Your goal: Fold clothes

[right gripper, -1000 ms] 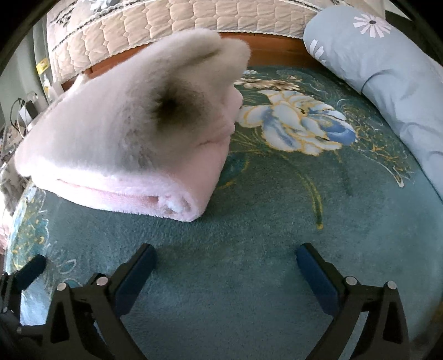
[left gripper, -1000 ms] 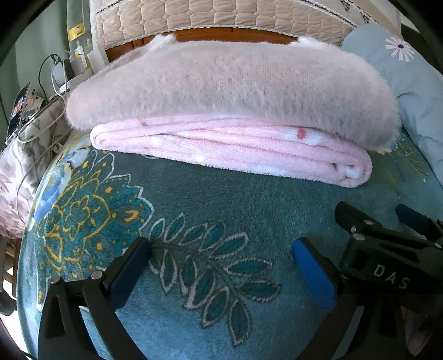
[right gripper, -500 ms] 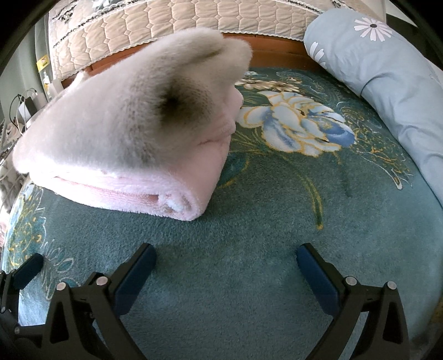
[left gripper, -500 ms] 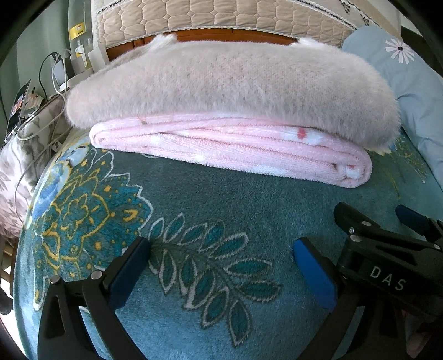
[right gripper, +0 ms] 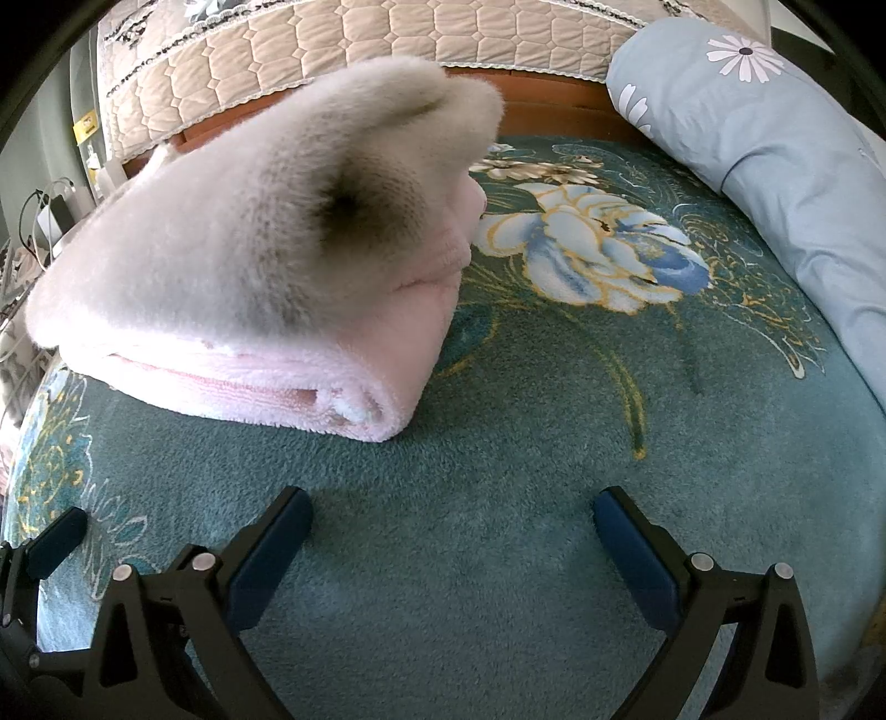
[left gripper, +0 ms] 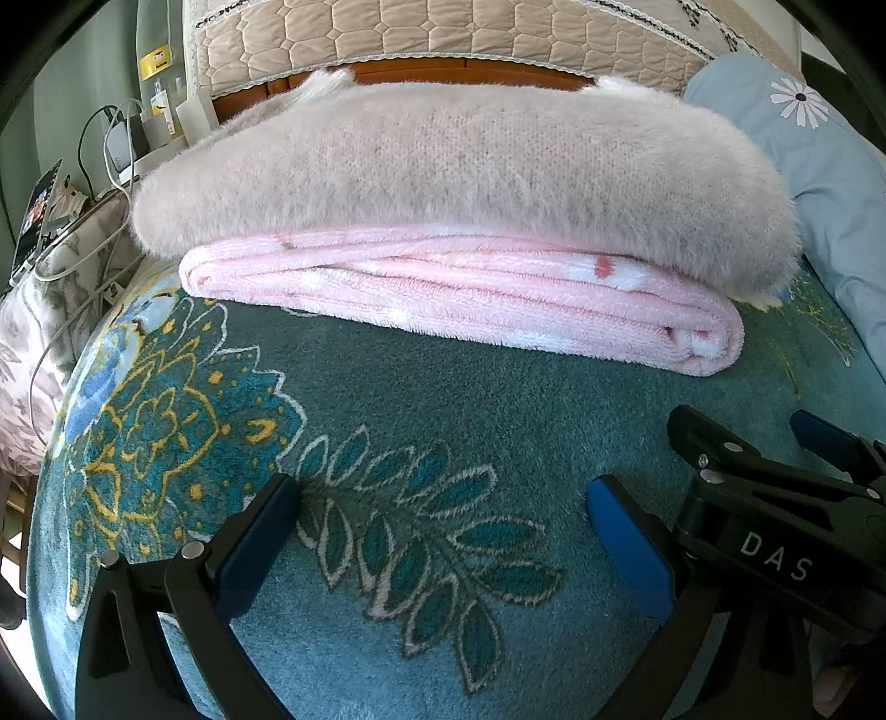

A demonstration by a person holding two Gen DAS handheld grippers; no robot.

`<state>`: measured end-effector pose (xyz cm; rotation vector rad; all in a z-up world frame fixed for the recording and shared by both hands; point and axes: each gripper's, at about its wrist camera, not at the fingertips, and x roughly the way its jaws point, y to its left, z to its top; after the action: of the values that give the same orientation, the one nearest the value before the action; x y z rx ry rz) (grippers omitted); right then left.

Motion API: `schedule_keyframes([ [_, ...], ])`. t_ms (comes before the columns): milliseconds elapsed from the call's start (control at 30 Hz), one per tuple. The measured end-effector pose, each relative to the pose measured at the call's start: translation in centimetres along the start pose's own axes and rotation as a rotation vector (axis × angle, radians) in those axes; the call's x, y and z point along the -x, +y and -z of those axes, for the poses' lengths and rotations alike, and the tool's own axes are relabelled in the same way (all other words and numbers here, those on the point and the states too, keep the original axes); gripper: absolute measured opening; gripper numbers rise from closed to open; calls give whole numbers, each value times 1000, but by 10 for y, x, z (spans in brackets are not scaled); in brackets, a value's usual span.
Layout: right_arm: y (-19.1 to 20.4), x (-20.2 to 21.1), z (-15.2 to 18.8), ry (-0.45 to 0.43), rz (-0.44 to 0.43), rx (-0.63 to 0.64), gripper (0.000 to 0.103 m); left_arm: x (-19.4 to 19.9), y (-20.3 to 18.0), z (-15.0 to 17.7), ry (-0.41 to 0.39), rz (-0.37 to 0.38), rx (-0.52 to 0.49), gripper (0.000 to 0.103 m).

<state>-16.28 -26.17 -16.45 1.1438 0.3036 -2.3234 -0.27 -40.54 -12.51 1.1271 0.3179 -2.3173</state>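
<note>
Left wrist view: both tongs spread wide and empty above the bed, short of a folded stack.

Nearest, the left tongs (left gripper: 437,531) gape over the teal floral blanket (left gripper: 387,421), gripping and touching nothing; the right tongs (right gripper: 451,545) stand equally wide, just beside them. Farther off lies the folded pink fleece garment (left gripper: 476,299) with the fluffy grey garment (left gripper: 459,177) stacked on top, near the quilted headboard (left gripper: 443,27). The stack looks finished, so I judge the step is tidying: press edges flush gently, avoid dragging the plush pile askew. A blue-grey pillow (right gripper: 775,122) lies at the right.
</note>
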Motion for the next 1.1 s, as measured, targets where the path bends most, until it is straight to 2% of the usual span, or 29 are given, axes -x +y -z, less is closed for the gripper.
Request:
schedule_keyframes([
  [1100,2,-3,0,3,15,9,103,7,10,-41,3,-18,-12,103],
])
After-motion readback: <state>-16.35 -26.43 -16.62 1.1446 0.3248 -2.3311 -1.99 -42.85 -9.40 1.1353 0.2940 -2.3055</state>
